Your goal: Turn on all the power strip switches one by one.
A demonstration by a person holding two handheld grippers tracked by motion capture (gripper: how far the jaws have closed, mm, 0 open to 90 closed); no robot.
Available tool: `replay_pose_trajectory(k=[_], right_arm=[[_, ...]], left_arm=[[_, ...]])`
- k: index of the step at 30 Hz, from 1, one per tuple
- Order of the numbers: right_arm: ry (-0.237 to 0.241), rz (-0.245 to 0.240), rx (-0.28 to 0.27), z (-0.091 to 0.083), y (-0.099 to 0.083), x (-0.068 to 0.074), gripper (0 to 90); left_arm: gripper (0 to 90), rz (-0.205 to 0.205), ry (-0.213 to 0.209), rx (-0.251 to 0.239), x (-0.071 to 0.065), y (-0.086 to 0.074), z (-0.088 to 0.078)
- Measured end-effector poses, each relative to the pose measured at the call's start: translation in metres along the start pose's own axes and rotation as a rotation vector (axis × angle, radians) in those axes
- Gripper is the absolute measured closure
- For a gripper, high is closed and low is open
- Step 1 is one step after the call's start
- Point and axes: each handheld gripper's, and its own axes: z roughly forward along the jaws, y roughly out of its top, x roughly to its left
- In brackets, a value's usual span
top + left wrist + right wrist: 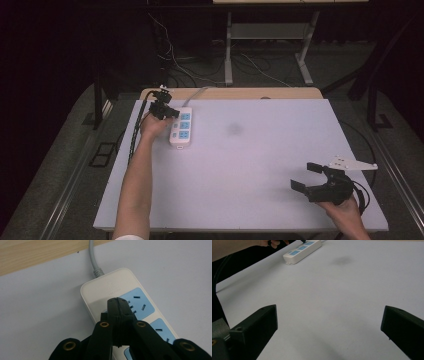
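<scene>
**High view: two hand-held grippers at a white table, one at the power strip**

High view of a white table (pixel 240 170) where a person works with a gripper in each hand. A white power strip (pixel 181 128) with blue socket faces lies near the far left corner of the table top, its grey cord (pixel 196 95) running off toward the wooden edge (pixel 235 93) behind. The left gripper (pixel 172 114) is held right at the strip's far end, the left hand (pixel 152 125) just beside the strip on its left side and the forearm reaching up from the near edge of the table.

In the left gripper view the two black jaws are pressed together, clenched with nothing between them, their joined tip (pixel 117 305) over the strip's white top, at the edge of the blue socket (pixel 137 303) nearest the cord. Whether the tip actually touches the plastic cannot be told.

The right gripper (pixel 306 177) is well apart from the strip, near the table's near right corner, held in the right hand (pixel 345 212) with a grey three-cornered plate (pixel 352 164) on top. Its jaws stand wide apart, released, and the right gripper view shows bare table top between them, with the strip (pixel 302 251) far off at the top left. A faint dark smudge (pixel 234 129) marks the table to the right of the strip.
</scene>
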Motion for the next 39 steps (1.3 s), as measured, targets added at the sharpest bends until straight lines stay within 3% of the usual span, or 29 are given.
replay_pose_trajectory(k=[6, 23, 30, 33, 36, 39], right_arm=[[0.003, -0.001, -0.005, -0.0009, 0.0000, 0.0001, 0.7], [0.004, -0.006, -0.008, -0.0017, -0.0003, 0.0012, 0.7], [0.006, -0.006, -0.012, -0.0023, -0.0003, 0.0008, 0.7], [0.005, -0.007, -0.009, -0.0020, -0.0001, 0.0008, 0.7], [0.005, -0.007, -0.013, -0.0026, 0.0001, 0.0010, 0.7], [0.004, -0.006, -0.015, -0.0030, 0.0002, 0.0006, 0.7]], left_arm=[[89.8, -0.009, 0.005, 0.000, -0.0007, -0.0004, 0.0004], [90.0, -0.073, -0.057, 0.021, 0.0083, -0.0023, 0.0021], [90.0, -0.092, -0.056, 0.023, 0.0088, -0.0028, 0.0027], [90.0, -0.082, -0.048, 0.031, 0.0078, -0.0026, 0.0018], [89.9, -0.071, -0.044, 0.007, 0.0069, -0.0057, 0.0014], [89.9, -0.098, -0.046, -0.018, 0.0069, -0.0091, 0.0012]])
